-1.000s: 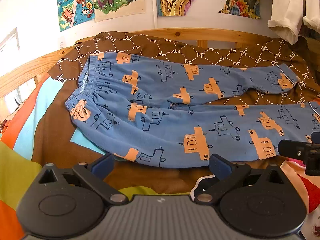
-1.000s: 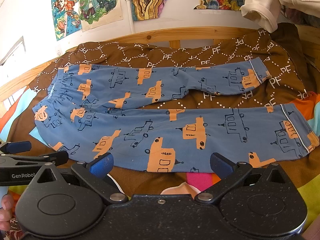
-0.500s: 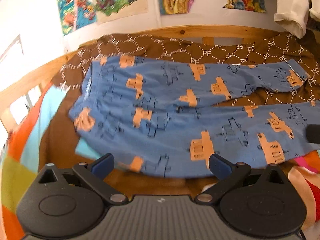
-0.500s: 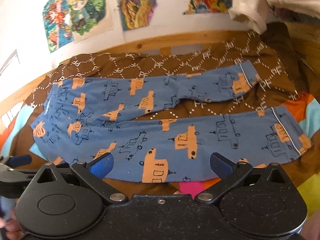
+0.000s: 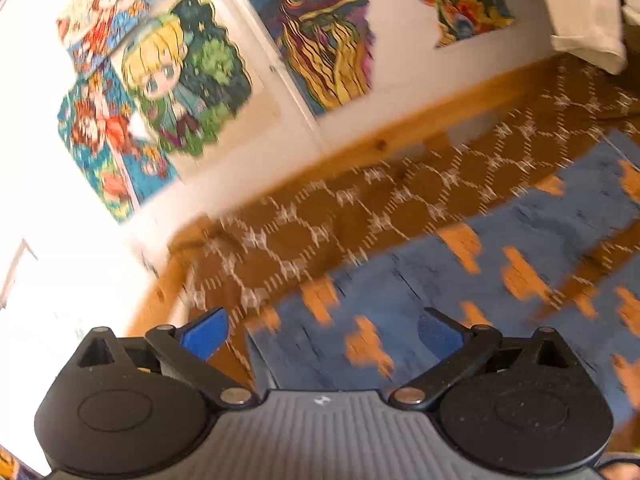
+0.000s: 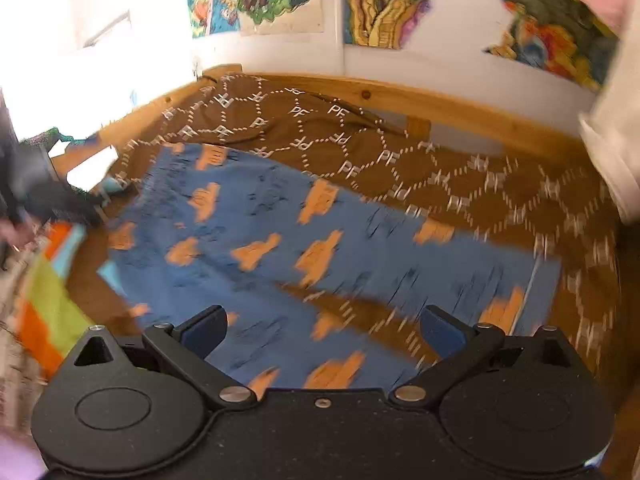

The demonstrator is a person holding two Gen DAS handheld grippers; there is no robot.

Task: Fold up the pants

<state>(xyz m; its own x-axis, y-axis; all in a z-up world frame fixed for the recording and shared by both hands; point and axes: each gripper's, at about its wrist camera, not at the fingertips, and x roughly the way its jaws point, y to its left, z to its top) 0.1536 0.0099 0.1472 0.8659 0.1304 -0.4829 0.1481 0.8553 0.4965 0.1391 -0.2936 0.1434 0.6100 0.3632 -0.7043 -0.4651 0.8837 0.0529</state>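
Blue pants (image 6: 280,240) with orange car prints lie flat on a brown patterned blanket (image 6: 320,136), both legs stretched to the right. In the left wrist view the waistband end of the pants (image 5: 400,312) fills the lower right, blurred by motion. My left gripper (image 5: 320,332) is open above the waistband corner, holding nothing. My right gripper (image 6: 324,328) is open over the near leg, close to the cuffs, with nothing between its fingers. The left gripper (image 6: 52,196) appears as a dark blur at the left edge of the right wrist view.
A wooden bed rail (image 6: 400,96) runs behind the blanket, under a white wall with colourful posters (image 5: 180,80). A striped orange and green cover (image 6: 48,304) lies at the near left. Light clothing (image 5: 580,12) hangs at the upper right.
Both grippers have swung forward and closer over the pants. The left one turned toward the waistband corner and the wall; the right one moved toward the leg ends. Both stay open.
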